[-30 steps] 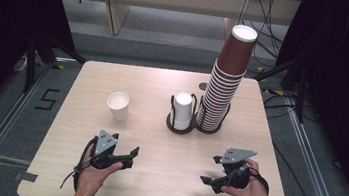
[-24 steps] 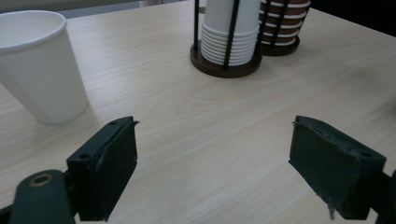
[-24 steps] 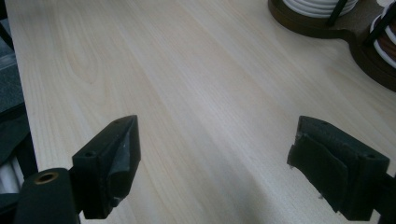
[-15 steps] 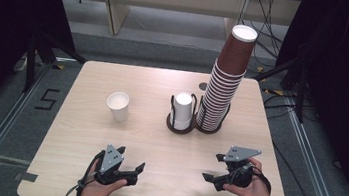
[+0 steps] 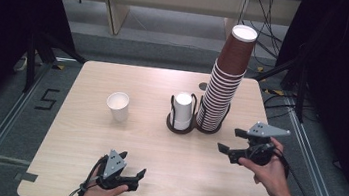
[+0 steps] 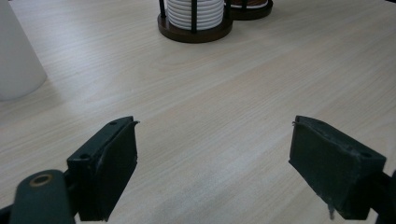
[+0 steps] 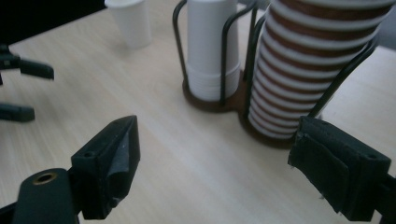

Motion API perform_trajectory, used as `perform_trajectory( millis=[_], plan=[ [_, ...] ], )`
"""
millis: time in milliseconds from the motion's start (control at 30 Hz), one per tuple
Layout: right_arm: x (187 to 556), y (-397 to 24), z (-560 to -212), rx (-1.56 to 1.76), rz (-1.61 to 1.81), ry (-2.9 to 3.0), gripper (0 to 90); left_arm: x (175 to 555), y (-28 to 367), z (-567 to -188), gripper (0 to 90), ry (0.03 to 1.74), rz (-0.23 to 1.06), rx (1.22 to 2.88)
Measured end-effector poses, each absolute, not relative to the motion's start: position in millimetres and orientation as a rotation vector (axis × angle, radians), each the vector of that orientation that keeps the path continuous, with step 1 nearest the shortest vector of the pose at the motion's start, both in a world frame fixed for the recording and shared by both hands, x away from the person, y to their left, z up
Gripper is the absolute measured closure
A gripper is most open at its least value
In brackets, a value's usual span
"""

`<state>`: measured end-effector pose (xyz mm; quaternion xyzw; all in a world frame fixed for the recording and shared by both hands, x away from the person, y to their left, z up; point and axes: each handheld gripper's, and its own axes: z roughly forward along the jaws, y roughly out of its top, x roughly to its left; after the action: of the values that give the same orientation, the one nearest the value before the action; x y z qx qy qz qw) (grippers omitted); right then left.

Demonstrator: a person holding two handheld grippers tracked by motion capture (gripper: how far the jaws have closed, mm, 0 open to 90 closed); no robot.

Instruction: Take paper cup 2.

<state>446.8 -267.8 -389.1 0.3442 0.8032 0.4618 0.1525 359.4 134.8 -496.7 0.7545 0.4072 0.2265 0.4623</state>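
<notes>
- Right gripper (image 5: pixel 228 140) first: lifted clear of the table (image 5: pixel 78 167), jaws spread wide, nothing between them.
- Seen along its own jaws in the right gripper view (image 7: pixel 215 168): aimed at the foot of the two stacks, with the brown cup stack (image 7: pixel 322 60) ahead and nearer the far jaw, and the white cup stack (image 7: pixel 212 46) just beside it.
- Left gripper (image 5: pixel 133 163): low at the near edge of the table, jaws partly open and empty, bare wood between the pads in the left gripper view (image 6: pixel 215 172).
- Where the cups are: brown cup stack (image 5: pixel 224 84) tall and leaning a little, seated in a wire holder (image 5: pixel 207 127) toward the far right of the table; white cup stack (image 5: pixel 182 110) short, in the twin holder touching it on the left.
- Also standing alone and upright: a single white cup (image 5: pixel 118 106), well apart from the holders, mouth up, off to the left.
- Step in hand, as a judgement: an approach, not a grasp. Probably reaching for one of the stacks with the right gripper while parking the left.
- Cannot tell yet which stack is meant; both lie within the spread of the jaws.
- Next move calls for: closing the gap to the chosen stack, going in level, and setting the pads on opposite sides of one cup wall rather than on the wire uprights.
- Worth minding: a tall, tilted brown column, likely to topple if nudged sideways; better a straight upward pull than a sideways drag.
</notes>
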Motion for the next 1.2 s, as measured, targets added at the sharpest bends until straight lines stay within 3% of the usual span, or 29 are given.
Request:
perform_trajectory(
  millis=[967, 1200],
  plan=[
    [516, -275, -252, 1.011, 1.373, 2.041, 15.6, 366, 140, -502, 14.6, 0.995, 0.553, 1.903],
    [532, -265, -236, 1.017, 1.391, 2.016, 15.5, 366, 138, -503, 14.6, 0.987, 0.539, 1.889]
  ],
)
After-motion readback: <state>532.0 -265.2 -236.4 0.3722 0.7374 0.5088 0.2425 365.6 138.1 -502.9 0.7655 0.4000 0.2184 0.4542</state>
